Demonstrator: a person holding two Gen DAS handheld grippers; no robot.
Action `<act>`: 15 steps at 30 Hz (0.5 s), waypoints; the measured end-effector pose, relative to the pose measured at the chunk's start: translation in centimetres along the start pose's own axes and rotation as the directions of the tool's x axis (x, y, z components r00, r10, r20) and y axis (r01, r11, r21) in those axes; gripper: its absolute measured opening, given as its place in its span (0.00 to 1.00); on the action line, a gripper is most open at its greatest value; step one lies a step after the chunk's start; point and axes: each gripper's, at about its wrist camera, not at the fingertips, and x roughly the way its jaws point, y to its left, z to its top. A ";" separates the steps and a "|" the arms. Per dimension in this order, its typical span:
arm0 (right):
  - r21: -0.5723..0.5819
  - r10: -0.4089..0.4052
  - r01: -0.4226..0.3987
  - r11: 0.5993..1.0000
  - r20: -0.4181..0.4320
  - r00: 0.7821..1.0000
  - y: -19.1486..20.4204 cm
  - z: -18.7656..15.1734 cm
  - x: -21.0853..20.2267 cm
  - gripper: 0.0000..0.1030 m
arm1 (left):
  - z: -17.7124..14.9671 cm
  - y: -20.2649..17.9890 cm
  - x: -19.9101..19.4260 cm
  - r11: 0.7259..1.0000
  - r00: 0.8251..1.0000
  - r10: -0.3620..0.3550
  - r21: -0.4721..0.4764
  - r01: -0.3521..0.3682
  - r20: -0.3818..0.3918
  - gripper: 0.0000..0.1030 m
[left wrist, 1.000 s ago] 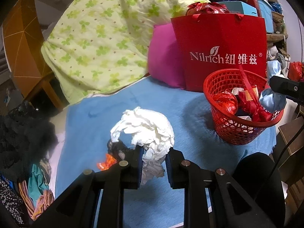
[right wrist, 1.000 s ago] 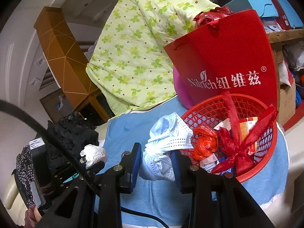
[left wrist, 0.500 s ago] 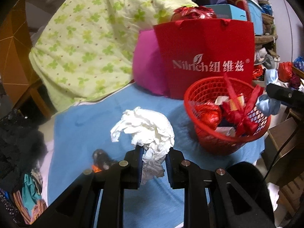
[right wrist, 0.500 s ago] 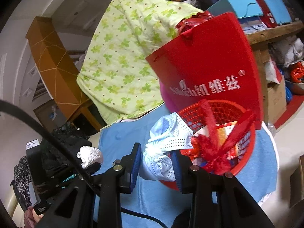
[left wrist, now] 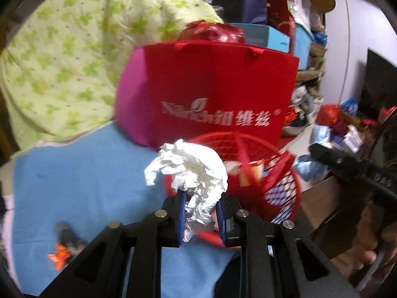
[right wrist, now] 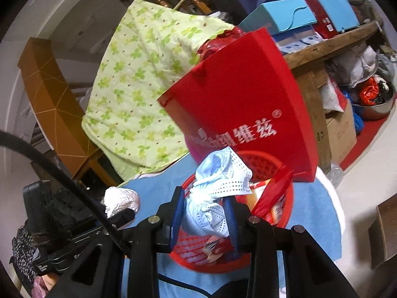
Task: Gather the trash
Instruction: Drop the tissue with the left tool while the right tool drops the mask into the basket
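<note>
My left gripper (left wrist: 200, 212) is shut on a crumpled white tissue wad (left wrist: 196, 173) and holds it over the near left rim of the red mesh basket (left wrist: 285, 186). My right gripper (right wrist: 204, 219) is shut on a crumpled light blue face mask (right wrist: 218, 186) and holds it above the same basket (right wrist: 285, 213), which holds red wrappers and packets. The tissue wad in the left gripper also shows at the left of the right wrist view (right wrist: 120, 200). The mask in the right gripper also shows in the left wrist view (left wrist: 310, 167).
The basket stands on a blue cloth (left wrist: 82, 186). A red paper bag (left wrist: 218, 94) and a magenta cushion (left wrist: 129, 109) stand behind it, with a green flowered quilt (left wrist: 62, 57) to the left. A small dark item and an orange scrap (left wrist: 62, 245) lie on the cloth.
Both grippers have moved toward the basket with their loads. The left gripper has swung right, bringing the tissue wad over the rim; the right gripper now holds the mask above the basket.
</note>
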 end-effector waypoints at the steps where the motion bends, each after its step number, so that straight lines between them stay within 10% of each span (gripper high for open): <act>1: 0.006 -0.010 0.010 1.000 0.002 1.000 -0.3 0.3 0.3 0.34 | 0.2 -0.1 0.7 0.999 1.000 -0.029 -0.015 0.029 -0.002 0.23; 5: 0.029 -0.040 0.040 0.999 -0.003 0.999 -1.2 1.4 1.8 0.34 | 0.0 -0.1 2.8 0.996 0.998 -0.066 -0.062 0.065 -0.011 0.57; 15: 0.008 -0.055 0.056 0.998 -0.104 0.993 0.8 1.2 7.9 0.38 | -5.0 2.4 1.2 0.999 0.998 0.025 -0.043 -0.027 -0.053 0.63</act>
